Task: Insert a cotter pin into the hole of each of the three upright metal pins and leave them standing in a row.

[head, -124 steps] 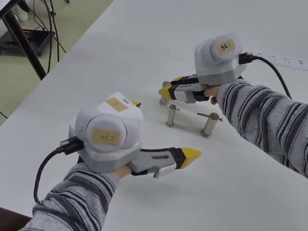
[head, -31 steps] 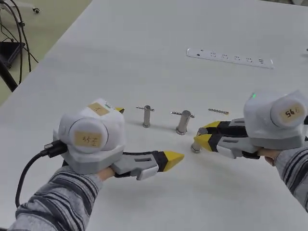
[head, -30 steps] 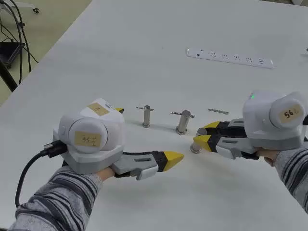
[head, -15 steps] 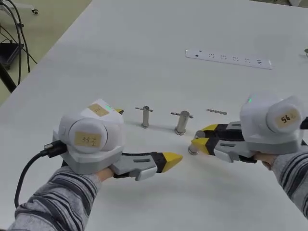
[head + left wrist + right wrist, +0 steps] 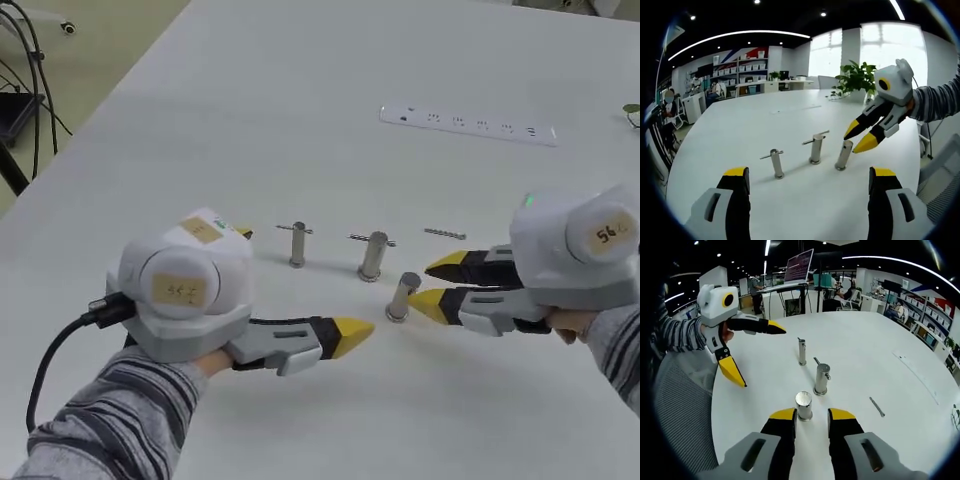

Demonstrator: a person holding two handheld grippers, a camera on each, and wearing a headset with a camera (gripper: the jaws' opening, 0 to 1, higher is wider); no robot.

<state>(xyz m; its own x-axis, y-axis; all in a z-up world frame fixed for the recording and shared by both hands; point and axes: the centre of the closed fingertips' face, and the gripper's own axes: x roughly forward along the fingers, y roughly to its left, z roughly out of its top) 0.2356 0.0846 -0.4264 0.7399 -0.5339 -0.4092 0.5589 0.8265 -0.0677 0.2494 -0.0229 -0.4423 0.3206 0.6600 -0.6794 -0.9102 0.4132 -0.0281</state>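
Observation:
Three metal pins stand in a row on the white table [image 5: 300,120]. The left pin [image 5: 297,245] and the middle pin [image 5: 372,256] each carry a cotter pin through the top. The third pin [image 5: 400,297] has none through it and stands just off the yellow tips of my right gripper [image 5: 432,283], which is open and apart from it. In the right gripper view that pin [image 5: 803,406] sits just ahead of the jaws' gap. A loose cotter pin [image 5: 445,234] lies behind the row. My left gripper [image 5: 300,280] is wide open, holding nothing, in front of the left pin.
A white power strip [image 5: 467,125] lies at the far side of the table. The table's left edge drops to a floor with cables [image 5: 20,70]. Chairs and office desks stand beyond the table in the gripper views.
My right gripper was shut on the third pin and has now opened and drawn back slightly, leaving it standing. The left gripper has stayed put.

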